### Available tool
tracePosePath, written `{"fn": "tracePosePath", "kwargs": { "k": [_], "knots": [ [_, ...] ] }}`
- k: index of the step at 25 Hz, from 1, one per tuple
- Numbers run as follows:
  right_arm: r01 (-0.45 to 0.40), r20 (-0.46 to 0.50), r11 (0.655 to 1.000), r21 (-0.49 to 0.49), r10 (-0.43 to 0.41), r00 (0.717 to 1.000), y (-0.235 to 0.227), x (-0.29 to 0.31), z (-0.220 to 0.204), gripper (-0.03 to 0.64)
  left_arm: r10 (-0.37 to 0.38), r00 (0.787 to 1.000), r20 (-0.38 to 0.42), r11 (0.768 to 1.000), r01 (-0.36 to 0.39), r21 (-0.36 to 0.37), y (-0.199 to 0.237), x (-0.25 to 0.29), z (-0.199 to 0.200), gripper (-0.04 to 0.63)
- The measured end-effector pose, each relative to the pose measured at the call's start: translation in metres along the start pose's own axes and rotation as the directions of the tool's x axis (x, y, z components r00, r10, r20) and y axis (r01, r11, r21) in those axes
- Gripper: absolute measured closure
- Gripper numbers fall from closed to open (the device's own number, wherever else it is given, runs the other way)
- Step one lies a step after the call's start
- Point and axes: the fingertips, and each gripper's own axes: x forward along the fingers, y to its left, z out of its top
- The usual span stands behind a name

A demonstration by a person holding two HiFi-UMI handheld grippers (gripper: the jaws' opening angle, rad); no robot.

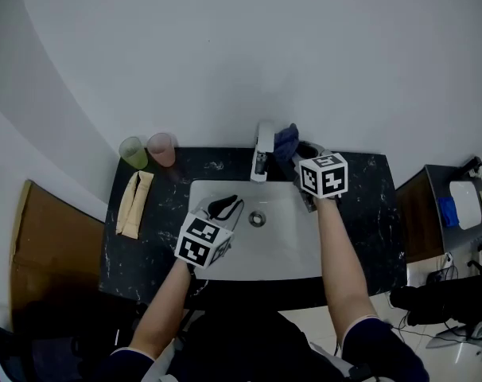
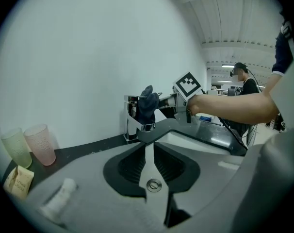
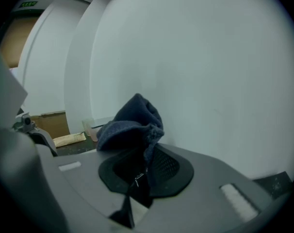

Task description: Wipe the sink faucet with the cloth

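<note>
1. Sleeves [image 1: 376,344] and bare forearms lie lowest in the head view, reaching over the sink [image 1: 285,249]. The right claw [image 1: 299,159] is up at the back rim. It holds the dark blue cloth [image 1: 286,142] just beside the faucet [image 1: 262,151], on its right side, presumably to rub the chrome body. The left claw [image 1: 225,208] hangs over the basin, apart from the faucet and seemingly kept out of the way. Two cups [image 1: 148,150] and a packet [image 1: 135,203] stand aside on the black bench [image 1: 384,213].
2. In the left gripper view, its jaws stand a narrow gap apart with nothing between them, and the basin drain shows through the slit. Ahead, the cloth lies against the faucet's upper part. Whether it presses or only touches, I cannot tell.
3. In the right gripper view, the jaws are clamped tight on the cloth, which bunches above them and hides the faucet. So firm a pinch looks meant to stop the fabric slipping during the wipe.
</note>
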Motion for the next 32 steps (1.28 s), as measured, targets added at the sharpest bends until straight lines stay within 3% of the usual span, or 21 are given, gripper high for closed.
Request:
{"fn": "tracePosePath", "kwargs": {
  "k": [14,23,32],
  "knots": [
    [0.008,0.151,0.999,0.048,-0.015,0.988,0.054,-0.089,-0.002,0.571,0.016,0.995,0.094,1.0,-0.013,-0.028,-0.004,-0.014,0.04,0.552],
    [0.0,0.312,1.0,0.029,-0.009,0.95,0.078,-0.129,0.035,0.569,0.007,0.987,0.162,1.0,-0.004,-0.022,-0.005,-0.027,0.07,0.554],
    [0.0,0.38,1.0,-0.01,0.004,0.925,0.099,-0.141,0.058,0.569,0.05,0.97,0.236,0.999,-0.051,0.002,0.008,-0.057,0.104,0.554]
  ]
}}
